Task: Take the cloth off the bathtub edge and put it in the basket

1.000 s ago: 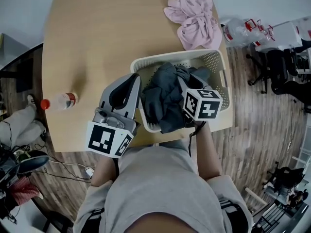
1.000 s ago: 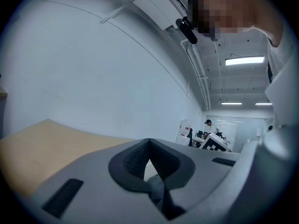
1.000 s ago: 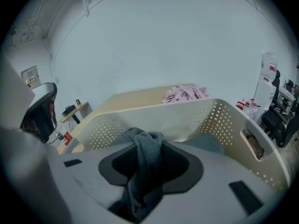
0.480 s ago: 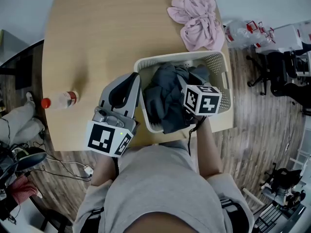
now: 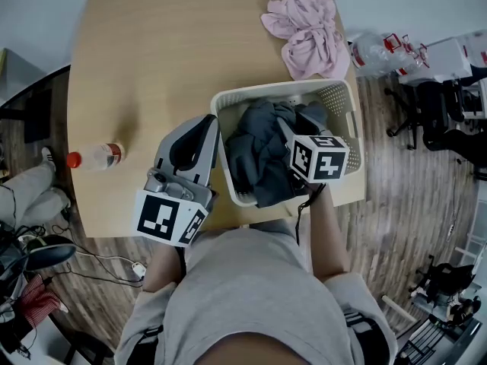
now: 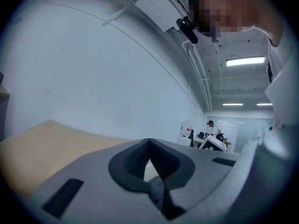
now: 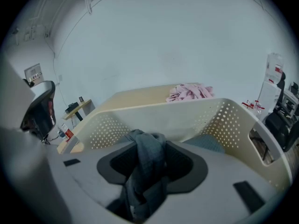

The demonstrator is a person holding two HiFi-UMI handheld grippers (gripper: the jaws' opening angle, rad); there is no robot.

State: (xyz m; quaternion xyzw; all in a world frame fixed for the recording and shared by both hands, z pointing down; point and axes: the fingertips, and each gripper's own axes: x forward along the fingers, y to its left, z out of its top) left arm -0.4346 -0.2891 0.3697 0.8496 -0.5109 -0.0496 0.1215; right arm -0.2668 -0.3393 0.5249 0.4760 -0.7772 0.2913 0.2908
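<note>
Grey crumpled cloth (image 5: 262, 154) lies inside the cream perforated plastic basket (image 5: 228, 97), centre frame on the wooden bench (image 5: 152, 67). The right gripper (image 5: 300, 124) fingers (image 7: 224, 181) have just been opening, loose around a fold. This looks like the release; next, lifting clear without snagging. The left gripper (image 5: 205, 120) is closed, empty.

A grey cloth (image 5: 259, 154) is lying crumpled inside a cream perforated basket (image 5: 340, 97), with one fold spilling over the near rim. The basket is sitting upright on the table (image 5: 152, 67), close to its near edge.
</note>
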